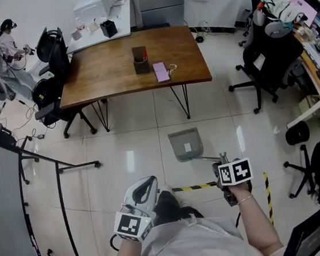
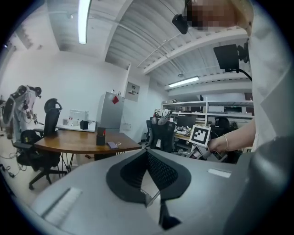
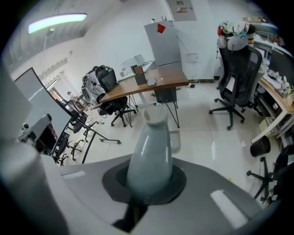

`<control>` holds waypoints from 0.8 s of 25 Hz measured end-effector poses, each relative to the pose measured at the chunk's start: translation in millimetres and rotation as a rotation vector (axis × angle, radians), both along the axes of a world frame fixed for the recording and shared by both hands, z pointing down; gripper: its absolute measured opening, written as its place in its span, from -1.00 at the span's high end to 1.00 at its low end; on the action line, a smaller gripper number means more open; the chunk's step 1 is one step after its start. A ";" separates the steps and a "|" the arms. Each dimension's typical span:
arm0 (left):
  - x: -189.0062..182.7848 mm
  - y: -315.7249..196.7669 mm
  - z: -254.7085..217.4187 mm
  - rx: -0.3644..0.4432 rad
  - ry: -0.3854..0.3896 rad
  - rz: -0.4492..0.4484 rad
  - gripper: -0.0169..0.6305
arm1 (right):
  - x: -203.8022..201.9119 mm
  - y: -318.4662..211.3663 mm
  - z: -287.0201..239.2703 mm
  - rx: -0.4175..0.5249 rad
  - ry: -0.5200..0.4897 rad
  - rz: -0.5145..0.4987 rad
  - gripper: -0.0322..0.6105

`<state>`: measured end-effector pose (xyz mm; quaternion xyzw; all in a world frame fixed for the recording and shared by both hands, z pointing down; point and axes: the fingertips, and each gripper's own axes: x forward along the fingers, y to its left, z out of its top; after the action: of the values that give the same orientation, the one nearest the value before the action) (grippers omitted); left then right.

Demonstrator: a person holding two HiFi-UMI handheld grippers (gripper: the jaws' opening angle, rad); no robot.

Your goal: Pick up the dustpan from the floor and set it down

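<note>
The grey dustpan (image 1: 186,144) is over the white tiles in front of me, its thin handle (image 1: 210,158) running back to my right gripper (image 1: 224,158). In the right gripper view the handle (image 3: 150,156) fills the space between the jaws, which are shut on it, and part of the pan (image 3: 176,140) shows behind it. It looks raised off the floor. My left gripper (image 1: 149,184) is held close to my body at the lower left. Its dark pads (image 2: 158,170) meet at the tips with nothing in them.
A wooden table (image 1: 102,79) with a pen holder (image 1: 140,60) and a purple item (image 1: 160,71) stands ahead. Office chairs stand at the left (image 1: 55,79) and right (image 1: 265,62). A black rack (image 1: 37,163) is at the left. Black-yellow tape (image 1: 193,187) marks the floor.
</note>
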<state>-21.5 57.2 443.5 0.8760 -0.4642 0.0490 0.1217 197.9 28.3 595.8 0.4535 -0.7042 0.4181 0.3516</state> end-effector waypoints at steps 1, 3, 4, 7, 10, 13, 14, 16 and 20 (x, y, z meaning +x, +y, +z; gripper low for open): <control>2.6 10.9 0.5 0.001 -0.003 -0.001 0.91 | 1.7 10.2 0.1 0.002 0.001 -0.005 0.89; 4.1 26.9 2.3 -0.002 -0.002 -0.010 0.91 | 2.5 28.9 3.4 -0.001 0.003 -0.021 0.89; 4.3 33.2 3.1 -0.004 0.000 -0.014 0.91 | 3.1 37.9 5.7 -0.006 0.005 -0.031 0.89; 3.1 48.0 7.5 0.007 -0.008 -0.007 0.91 | 9.8 59.4 9.6 -0.022 0.006 -0.031 0.90; -0.5 55.5 1.1 0.005 -0.010 0.008 0.91 | 14.5 72.0 9.9 -0.033 0.000 -0.007 0.90; -8.9 62.0 4.0 -0.004 -0.013 -0.006 0.91 | 16.1 81.3 12.7 -0.041 -0.006 0.008 0.90; -10.8 63.8 6.2 -0.008 -0.014 -0.010 0.91 | 16.8 84.0 12.7 -0.043 -0.009 0.014 0.90; -13.4 65.0 7.7 -0.004 -0.018 -0.013 0.91 | 17.2 87.0 11.0 -0.041 -0.015 0.022 0.90; -15.8 60.8 -2.7 0.038 0.009 -0.008 0.91 | 11.4 85.7 6.4 -0.032 -0.027 0.035 0.90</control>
<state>-37.3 117.9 440.8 0.8765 -0.4679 0.0358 0.1075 209.3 114.1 602.2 0.4545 -0.6939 0.4415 0.3420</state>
